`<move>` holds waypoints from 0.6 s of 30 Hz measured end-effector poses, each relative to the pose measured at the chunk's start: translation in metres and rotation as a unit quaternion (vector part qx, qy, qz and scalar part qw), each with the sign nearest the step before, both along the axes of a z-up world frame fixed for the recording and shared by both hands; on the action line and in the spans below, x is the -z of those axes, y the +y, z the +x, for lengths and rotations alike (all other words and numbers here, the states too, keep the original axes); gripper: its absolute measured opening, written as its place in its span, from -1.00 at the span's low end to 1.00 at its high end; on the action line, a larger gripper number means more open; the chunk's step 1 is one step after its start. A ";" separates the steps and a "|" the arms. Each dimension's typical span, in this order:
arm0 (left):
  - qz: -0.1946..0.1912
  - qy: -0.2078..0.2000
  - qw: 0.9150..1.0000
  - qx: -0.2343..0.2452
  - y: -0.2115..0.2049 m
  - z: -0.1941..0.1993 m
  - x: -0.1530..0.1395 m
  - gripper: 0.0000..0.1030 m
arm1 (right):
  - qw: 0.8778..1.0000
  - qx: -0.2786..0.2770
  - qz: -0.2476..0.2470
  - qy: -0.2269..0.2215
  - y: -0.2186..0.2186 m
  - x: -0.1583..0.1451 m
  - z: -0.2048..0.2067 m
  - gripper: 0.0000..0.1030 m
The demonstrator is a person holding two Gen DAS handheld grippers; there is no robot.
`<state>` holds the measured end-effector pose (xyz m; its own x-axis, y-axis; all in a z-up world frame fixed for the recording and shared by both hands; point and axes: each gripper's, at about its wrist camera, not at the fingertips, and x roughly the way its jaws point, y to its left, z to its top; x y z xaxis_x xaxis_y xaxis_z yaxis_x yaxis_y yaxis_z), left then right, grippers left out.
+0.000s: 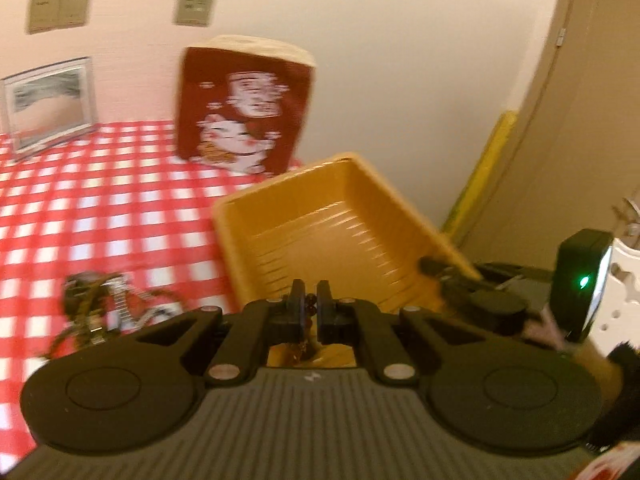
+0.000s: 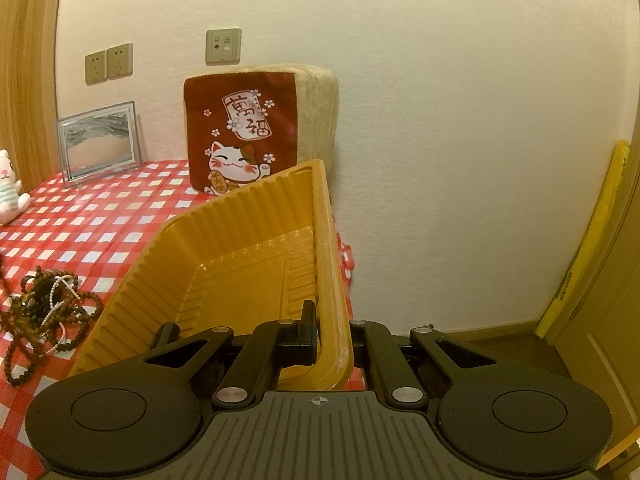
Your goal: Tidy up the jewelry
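The left gripper (image 1: 311, 300) is pinched on a strand of small dark beads (image 1: 309, 305), which shows in the narrow gap between its pads and hangs down below them over the near end of the yellow tray (image 1: 320, 216). The right gripper (image 2: 326, 330) is clamped on the tray's (image 2: 224, 264) near right rim, one finger inside the wall and the other outside, and the tray sits tilted, its far end raised above the red-and-white checked tablecloth (image 2: 100, 216). Ahead of both grippers, the inside of the tray looks empty. To the left of the left gripper, on the cloth just beside the tray, lies a tangled heap of jewelry (image 1: 104, 304), blurred in this view; the right wrist view shows the same heap (image 2: 44, 304) as brown bead strings mixed with a thin pale chain. Beyond the tray, against the wall, stands a red cushion with a lucky-cat print (image 2: 244, 136), and further left a small framed picture (image 2: 98, 142).
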<state>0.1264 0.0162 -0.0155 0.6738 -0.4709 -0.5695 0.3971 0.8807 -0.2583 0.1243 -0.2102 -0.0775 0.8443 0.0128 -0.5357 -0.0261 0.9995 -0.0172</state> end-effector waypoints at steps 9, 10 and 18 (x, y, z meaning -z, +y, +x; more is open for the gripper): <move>-0.041 0.022 0.998 0.040 -0.053 0.031 0.020 -0.91 | 1.000 0.000 0.001 0.001 0.000 -0.001 0.000 -0.91; -0.040 0.027 0.998 0.045 -0.057 0.035 0.024 -0.91 | 1.000 0.000 0.002 0.002 0.000 -0.001 0.000 -0.91; -0.032 0.057 0.997 0.042 -0.070 0.045 0.046 -0.87 | 1.000 0.000 0.004 0.003 -0.001 0.000 0.002 -0.91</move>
<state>0.1716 -0.0542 -0.0613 0.5626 -0.5614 -0.6069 0.4338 0.8254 -0.3613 0.1260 -0.2114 -0.0778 0.8407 0.0166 -0.5412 -0.0257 0.9996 -0.0093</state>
